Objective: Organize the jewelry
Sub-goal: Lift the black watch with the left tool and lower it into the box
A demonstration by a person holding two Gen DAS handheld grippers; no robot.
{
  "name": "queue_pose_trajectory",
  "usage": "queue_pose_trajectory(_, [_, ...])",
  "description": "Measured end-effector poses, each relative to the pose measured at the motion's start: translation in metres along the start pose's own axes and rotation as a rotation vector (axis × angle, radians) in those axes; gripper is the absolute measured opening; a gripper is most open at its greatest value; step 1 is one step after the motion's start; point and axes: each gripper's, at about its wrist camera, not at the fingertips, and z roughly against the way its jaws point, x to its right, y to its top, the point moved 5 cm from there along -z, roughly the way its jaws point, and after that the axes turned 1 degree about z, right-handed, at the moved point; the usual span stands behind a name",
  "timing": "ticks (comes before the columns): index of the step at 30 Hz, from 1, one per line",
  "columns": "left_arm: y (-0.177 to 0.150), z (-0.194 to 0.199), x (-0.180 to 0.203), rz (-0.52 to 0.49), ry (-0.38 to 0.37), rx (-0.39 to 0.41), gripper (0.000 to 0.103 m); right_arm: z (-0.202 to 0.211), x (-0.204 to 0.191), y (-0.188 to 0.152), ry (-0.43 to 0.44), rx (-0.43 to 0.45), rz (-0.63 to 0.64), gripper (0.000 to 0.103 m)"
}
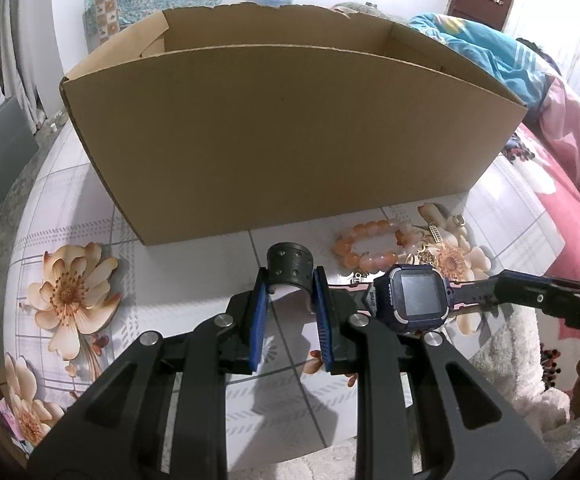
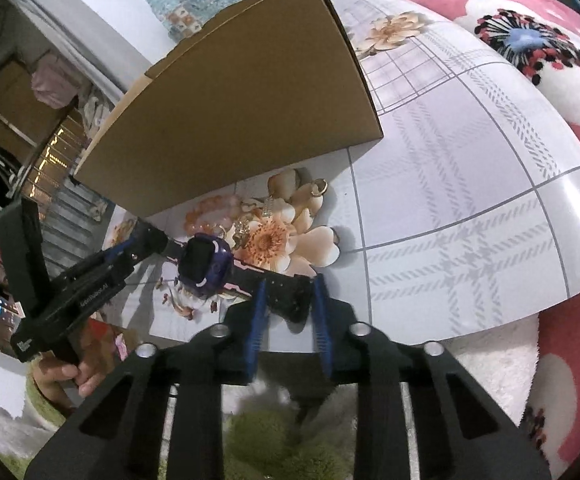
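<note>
Behind cardboard box point(image 1: 290, 140), box interior hidden; watch point(image 1: 411, 300) strap ends covered.

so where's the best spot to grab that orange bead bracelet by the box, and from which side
Probably the near arc of the orange bead bracelet, taken from above, one finger inside the loop and one outside. It lies flat on the floral tabletop close to the brown cardboard box, with small gold charms at its right, so those sides look cramped.

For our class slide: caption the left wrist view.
Both claws grip a purple smartwatch by its straps before a cardboard box.
</note>
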Motion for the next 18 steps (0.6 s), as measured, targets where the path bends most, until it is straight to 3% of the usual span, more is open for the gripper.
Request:
queue_pose_trajectory(6, [0.004, 0.007, 0.001, 0.0, -0.011, 0.019, 0.021, 0.014, -0.013, 0.007, 0.01, 0.052, 0.039, 0.006])
queue_pose_trajectory(18, [0.021, 0.058, 0.014, -0.022, -0.062, 0.112, 0.02, 0.069, -0.047, 0.026, 0.081, 0.185, 0.127, 0.005])
